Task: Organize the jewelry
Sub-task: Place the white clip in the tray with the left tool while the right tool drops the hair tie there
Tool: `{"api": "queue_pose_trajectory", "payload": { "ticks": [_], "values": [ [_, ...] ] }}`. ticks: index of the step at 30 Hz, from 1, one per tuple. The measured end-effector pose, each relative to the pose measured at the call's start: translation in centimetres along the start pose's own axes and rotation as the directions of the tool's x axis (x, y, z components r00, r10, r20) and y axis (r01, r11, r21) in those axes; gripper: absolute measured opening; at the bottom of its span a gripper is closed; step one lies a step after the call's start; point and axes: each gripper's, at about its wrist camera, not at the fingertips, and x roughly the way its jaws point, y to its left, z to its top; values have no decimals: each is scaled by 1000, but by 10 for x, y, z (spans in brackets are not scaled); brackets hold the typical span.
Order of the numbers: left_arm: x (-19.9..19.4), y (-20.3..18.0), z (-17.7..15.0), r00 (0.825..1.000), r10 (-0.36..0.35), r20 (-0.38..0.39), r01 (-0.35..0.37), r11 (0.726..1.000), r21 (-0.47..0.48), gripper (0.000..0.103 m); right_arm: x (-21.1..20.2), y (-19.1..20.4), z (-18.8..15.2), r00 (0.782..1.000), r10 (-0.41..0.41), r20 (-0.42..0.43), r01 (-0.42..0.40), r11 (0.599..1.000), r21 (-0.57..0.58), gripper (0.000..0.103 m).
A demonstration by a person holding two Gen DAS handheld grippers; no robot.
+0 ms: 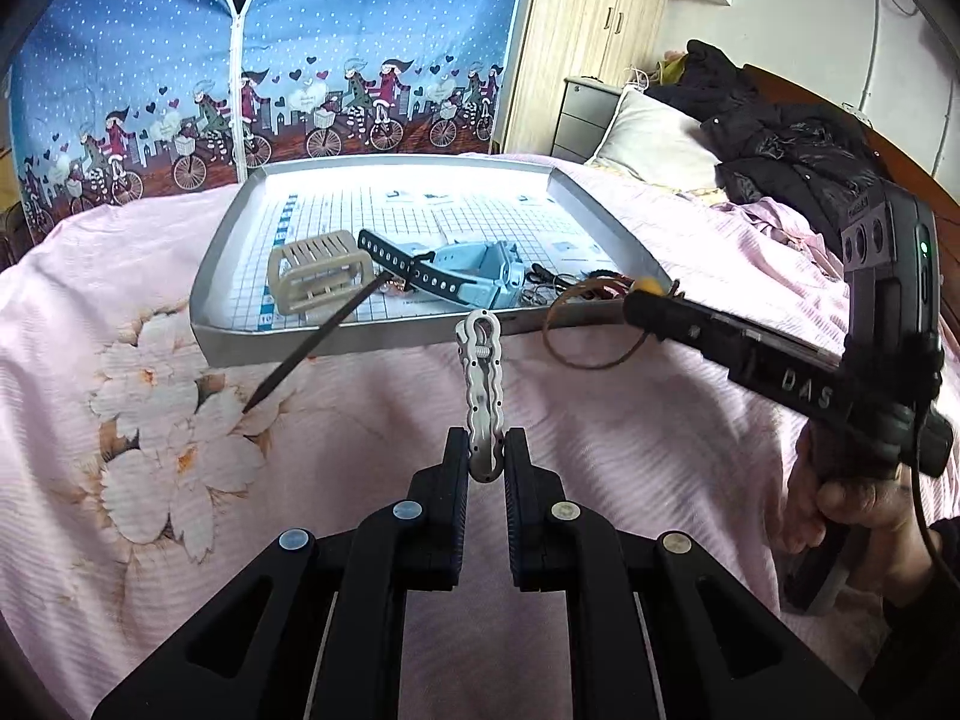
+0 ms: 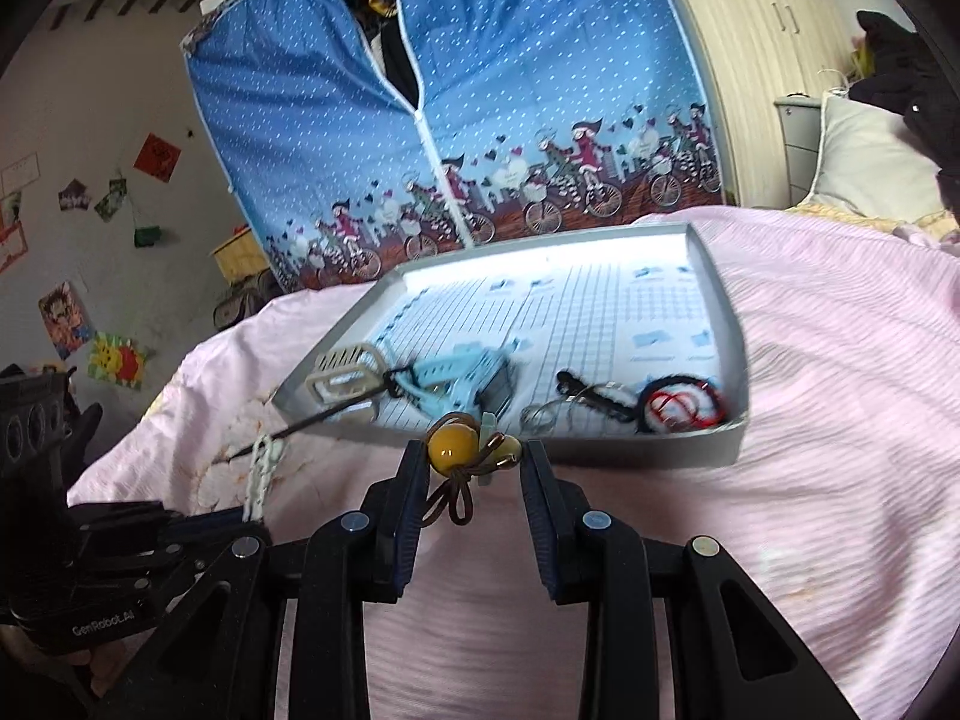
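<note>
pink floral bedspread (image 1: 372, 438) carries grey tray (image 1: 360, 339) before blue wardrobe (image 1: 372, 30).

A: What does the left gripper (image 1: 486, 450) hold?
B: A white hair clip (image 1: 483, 384), pinched upright above the pink bedspread (image 1: 600, 420).
A: And beyond it?
B: A grey tray (image 1: 360, 336) of jewelry.

1. The raised letters "DAS" stand on the black bar of the right tool (image 1: 645, 300), seen from the left wrist view.
2. "GenRobot.AI" is printed in white on the black body of the left tool (image 2: 258, 498), seen from the right wrist view.
</note>
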Motion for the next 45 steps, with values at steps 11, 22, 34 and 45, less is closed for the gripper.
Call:
{"api": "queue_pose_trajectory", "payload": {
  "ticks": [11,22,34,45],
  "values": [
    [12,8,57,990,-4,138,10,999,-36,9,5,-29,24,994,-76,75,71,995,63,30],
    [93,44,111,993,-20,119,39,986,-161,9,40,-51,20,994,-104,32,101,991,93,30],
    [115,50,104,999,-3,34,8,986,-169,9,42,-54,17,990,-143,3,142,985,94,31],
    [85,48,103,999,17,51,-6,975,-223,56,19,-46,30,983,-171,69,166,983,73,62]
  ]
}}
